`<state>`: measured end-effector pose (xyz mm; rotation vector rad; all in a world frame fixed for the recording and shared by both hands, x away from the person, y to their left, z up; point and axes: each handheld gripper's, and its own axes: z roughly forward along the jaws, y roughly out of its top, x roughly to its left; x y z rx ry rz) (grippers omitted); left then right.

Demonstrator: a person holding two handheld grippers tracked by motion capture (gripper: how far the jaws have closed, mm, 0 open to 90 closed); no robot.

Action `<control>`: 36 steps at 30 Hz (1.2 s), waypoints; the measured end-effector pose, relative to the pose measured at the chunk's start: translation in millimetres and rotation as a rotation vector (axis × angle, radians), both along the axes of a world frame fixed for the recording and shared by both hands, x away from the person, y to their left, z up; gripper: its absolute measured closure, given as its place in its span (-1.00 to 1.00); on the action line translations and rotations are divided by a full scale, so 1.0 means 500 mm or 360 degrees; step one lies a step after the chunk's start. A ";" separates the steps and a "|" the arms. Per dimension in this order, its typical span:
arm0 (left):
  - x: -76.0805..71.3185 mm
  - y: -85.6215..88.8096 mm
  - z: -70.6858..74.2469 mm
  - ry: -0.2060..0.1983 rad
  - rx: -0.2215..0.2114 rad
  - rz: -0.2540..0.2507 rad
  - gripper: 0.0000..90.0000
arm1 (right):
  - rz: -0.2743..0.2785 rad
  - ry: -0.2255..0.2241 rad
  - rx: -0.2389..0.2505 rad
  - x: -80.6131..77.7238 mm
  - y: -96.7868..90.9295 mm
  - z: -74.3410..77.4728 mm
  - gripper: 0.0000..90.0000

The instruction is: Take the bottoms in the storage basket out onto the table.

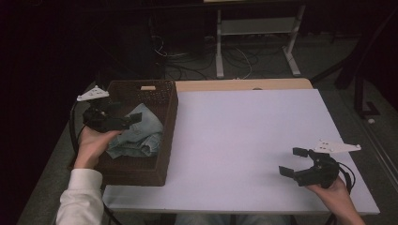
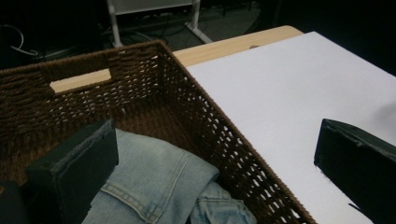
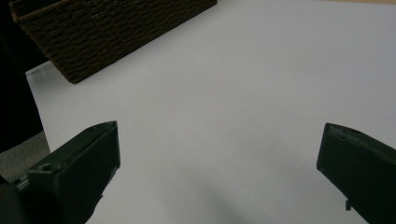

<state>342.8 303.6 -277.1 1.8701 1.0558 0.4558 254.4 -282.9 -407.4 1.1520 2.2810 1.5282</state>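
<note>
A brown wicker basket (image 1: 172, 117) stands on the left part of the white table (image 1: 244, 136). Crumpled light-blue jeans (image 1: 138, 136) lie inside it. My left gripper (image 1: 126, 112) hangs over the basket's left side, open, with nothing between its jaws. In the left gripper view the jeans (image 2: 154, 182) lie just below the left gripper (image 2: 215, 163), inside the basket (image 2: 224, 126). My right gripper (image 1: 292, 161) hovers open near the table's front right corner. In the right gripper view the right gripper (image 3: 217, 163) points over the bare white table (image 3: 233, 93) towards the basket (image 3: 107, 32).
A strip of wooden tabletop (image 1: 244, 85) shows behind the white sheet. Beyond it stand a white desk frame (image 1: 253, 28) and loose cables (image 1: 187, 61) on the floor. The room around is dark.
</note>
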 end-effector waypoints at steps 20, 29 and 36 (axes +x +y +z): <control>0.039 0.017 -0.030 0.0097 0.0017 0.0080 -1.00 | 0.0003 0.0004 -0.0001 0.000 0.001 0.000 -1.00; 0.054 0.022 -0.040 0.0131 0.0032 0.0123 -1.00 | 0.0009 0.0004 -0.0008 0.000 0.001 -0.001 -1.00; 0.071 0.033 -0.053 0.0171 0.0032 0.0169 -1.00 | 0.0010 0.0005 -0.0010 0.001 0.002 -0.001 -1.00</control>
